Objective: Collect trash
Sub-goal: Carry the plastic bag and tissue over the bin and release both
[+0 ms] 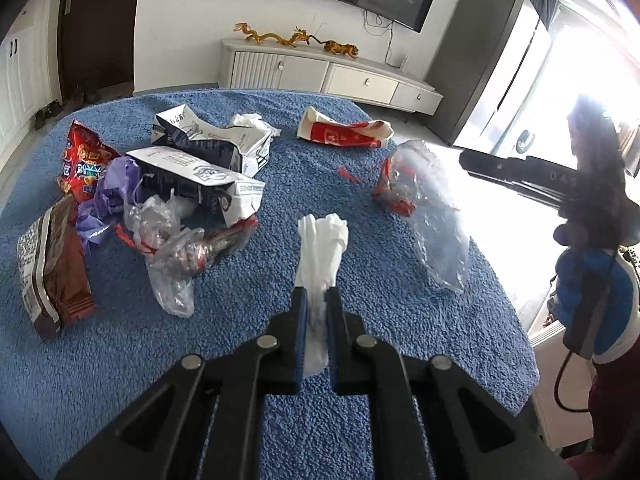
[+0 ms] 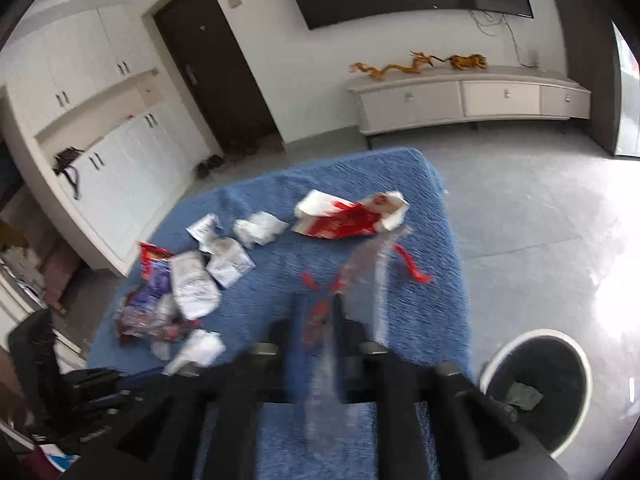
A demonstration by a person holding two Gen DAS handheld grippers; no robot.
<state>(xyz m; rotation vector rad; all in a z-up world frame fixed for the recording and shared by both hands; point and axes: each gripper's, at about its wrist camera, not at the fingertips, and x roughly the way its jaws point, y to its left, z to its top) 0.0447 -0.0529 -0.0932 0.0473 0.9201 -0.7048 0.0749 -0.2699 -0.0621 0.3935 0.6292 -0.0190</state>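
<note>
A crumpled white tissue [image 1: 322, 248] stands upright at frame centre, pinched between the left gripper's [image 1: 316, 300] fingers. Right of centre, a clear plastic bag [image 1: 432, 216] with red print hangs above the blue cloth. At left lie 2 white cartons [image 1: 200, 160], a red snack packet [image 1: 82, 158] and a brown wrapper [image 1: 52, 272]; a red-and-white carton [image 1: 344, 132] lies flattened at upper centre.

A table under a nubby blue cloth [image 1: 360, 208] is carrying the litter. Lying at nine o'clock in the left wrist view are a brown snack packet [image 1: 52, 268], a red snack bag [image 1: 82, 158], crumpled purple plastic [image 1: 110, 196] and knotted clear bags [image 1: 168, 248]. Two torn white-and-navy paper bags [image 1: 204, 160] are sprawling toward eleven o'clock. A red-and-white paper carton [image 1: 344, 132] is lying flattened at twelve o'clock. The floor [image 2: 540, 220] is carrying a round bin [image 2: 536, 396] at four o'clock in the right wrist view.
</note>
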